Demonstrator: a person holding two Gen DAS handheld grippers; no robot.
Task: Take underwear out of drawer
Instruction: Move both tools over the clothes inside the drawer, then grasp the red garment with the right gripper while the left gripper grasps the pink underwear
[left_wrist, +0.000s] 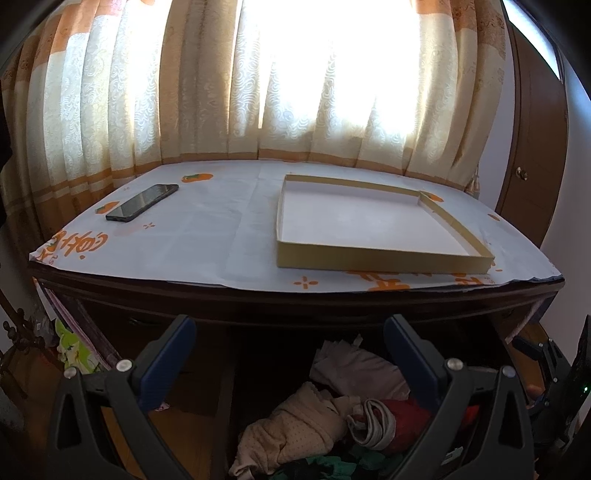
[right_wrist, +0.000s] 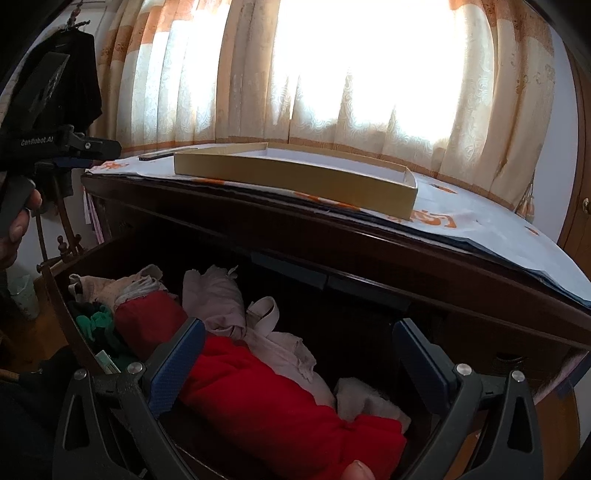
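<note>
Curtained window behind dresser top (left_wrist: 207, 236): phone (left_wrist: 142, 202) left, shallow tray (left_wrist: 369, 264) right, bare between. Open drawer (right_wrist: 64, 291) below holds underwear (right_wrist: 258, 398), heaped. Left gripper (left_wrist: 290, 363) and right gripper (right_wrist: 297, 363): jaws wide, empty, above heap.

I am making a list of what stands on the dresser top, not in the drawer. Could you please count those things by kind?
Phone: 1
Shallow cardboard box lid: 1
Printed paper sheet covering the top: 1
Total: 3

Both the left gripper and the right gripper are open and hold nothing.
</note>
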